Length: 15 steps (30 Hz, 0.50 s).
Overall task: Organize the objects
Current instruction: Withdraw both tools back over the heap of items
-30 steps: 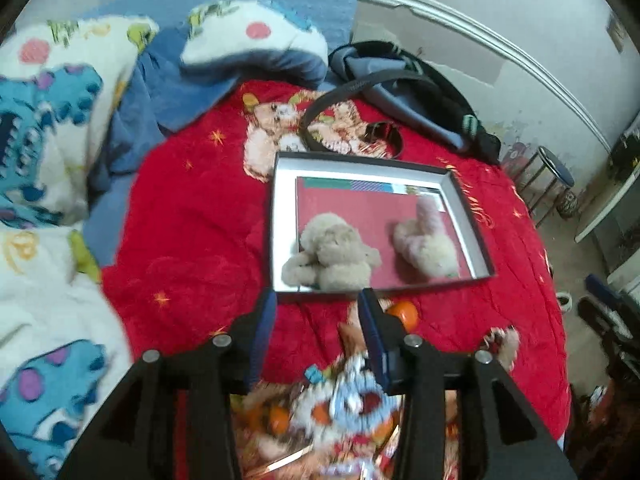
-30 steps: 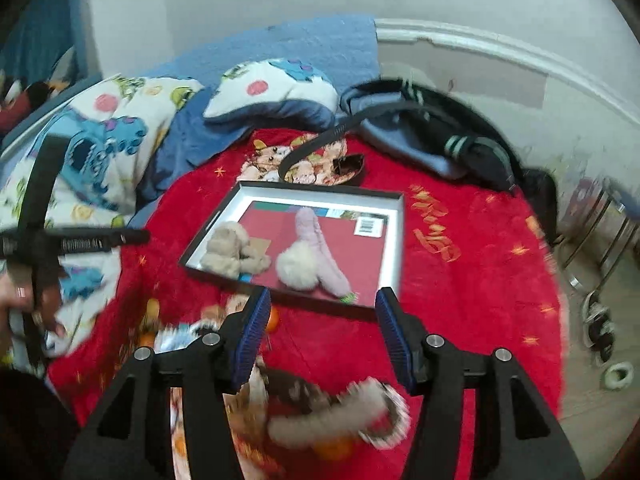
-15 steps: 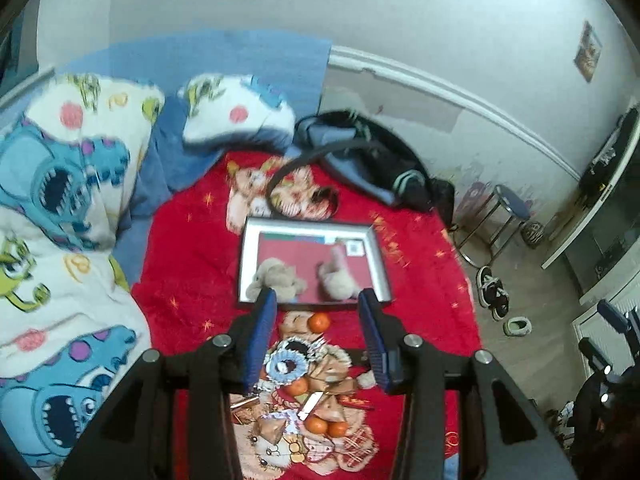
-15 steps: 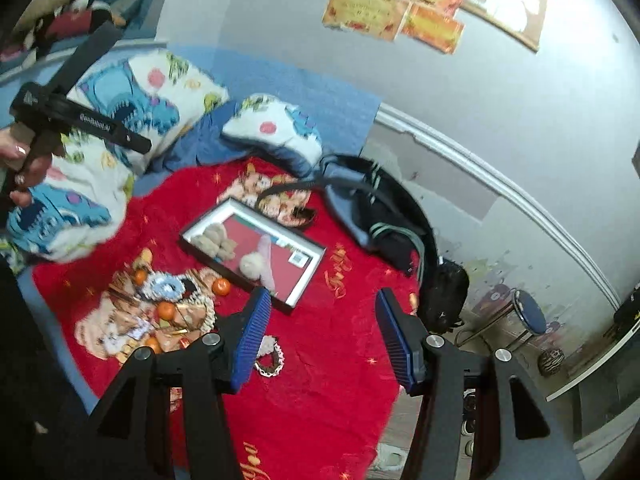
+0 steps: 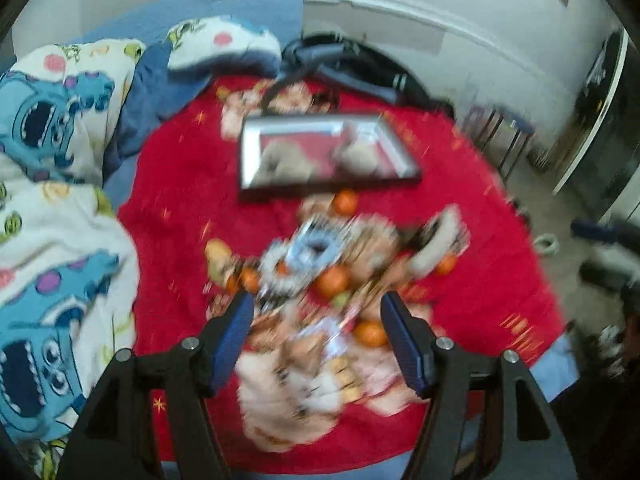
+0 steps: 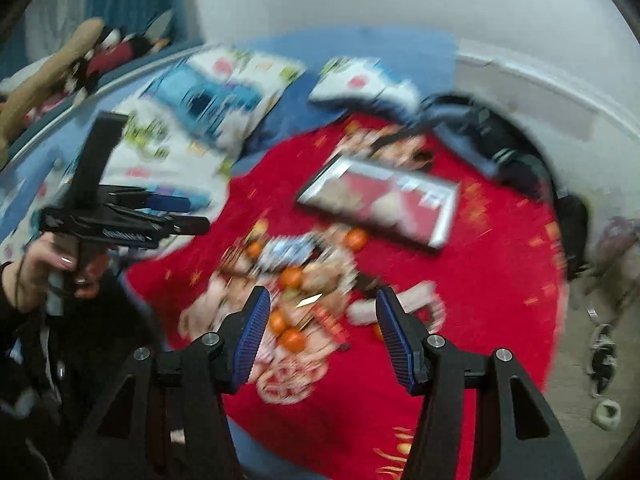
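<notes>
I hold two grippers above the bed: my left gripper [image 5: 316, 328] has just been spreading its jaws and hangs released with nothing between its blue pads, and my right gripper [image 6: 318, 326] is likewise spread and carries nothing. Below them the red blanket [image 5: 180, 200] bears one shallow box tray [image 5: 248, 160] with two pale plush toys [image 5: 280, 156] lying inside it. Nearer to me lies a jumbled heap of small things [image 5: 316, 264] (too blurred to name each one), among them about six oranges [image 5: 346, 202] that I can pick out, one just beside the tray's near edge. Two cartoon-print pillows [image 5: 224, 46] lie beyond and to the left, and one dark bag [image 5: 360, 68] sits behind the tray. In the right wrist view my left hand [image 6: 52, 268] grips its tool's handle at the left.
</notes>
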{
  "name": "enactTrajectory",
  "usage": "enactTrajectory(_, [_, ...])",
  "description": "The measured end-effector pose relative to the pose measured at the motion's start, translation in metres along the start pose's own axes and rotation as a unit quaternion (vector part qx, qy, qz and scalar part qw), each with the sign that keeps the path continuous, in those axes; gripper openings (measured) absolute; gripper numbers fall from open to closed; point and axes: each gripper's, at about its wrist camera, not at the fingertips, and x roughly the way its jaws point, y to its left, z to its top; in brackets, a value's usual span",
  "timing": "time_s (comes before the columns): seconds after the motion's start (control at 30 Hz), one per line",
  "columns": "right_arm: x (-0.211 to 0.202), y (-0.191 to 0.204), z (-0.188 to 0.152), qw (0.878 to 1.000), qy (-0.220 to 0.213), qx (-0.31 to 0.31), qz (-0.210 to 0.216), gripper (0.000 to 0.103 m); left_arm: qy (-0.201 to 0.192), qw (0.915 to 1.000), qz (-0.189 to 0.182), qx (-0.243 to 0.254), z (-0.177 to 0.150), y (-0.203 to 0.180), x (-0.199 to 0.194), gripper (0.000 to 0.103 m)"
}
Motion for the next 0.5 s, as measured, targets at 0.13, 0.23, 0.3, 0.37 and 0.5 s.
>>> enactTrajectory(0.13, [0.044, 0.007, -0.021, 0.999, 0.034, -0.013, 0.035, 0.055, 0.044, 0.9990, -0.003, 0.009, -0.043, 0.007, 0.041, 0.065])
enactTrajectory(0.23, [0.080, 0.010, -0.033, 0.996, 0.068, -0.018, 0.051, 0.055, 0.071, 0.9969, -0.027, -0.018, -0.047, 0.018, 0.058, 0.065])
enactTrajectory(0.3, [0.104, 0.012, -0.042, 0.994, 0.091, -0.014, 0.060, 0.055, 0.070, 0.9961, -0.038, -0.037, -0.045, 0.025, 0.064, 0.065])
enactTrajectory(0.37, [0.126, 0.014, -0.049, 0.992, 0.107, -0.007, 0.072, 0.055, 0.085, 0.9942, -0.044, -0.049, -0.045, 0.030, 0.073, 0.065])
enactTrajectory(0.5, [0.154, 0.024, -0.054, 0.988, 0.135, -0.030, 0.063, 0.055, 0.134, 0.9868, -0.070, -0.058, -0.051, 0.032, 0.097, 0.065])
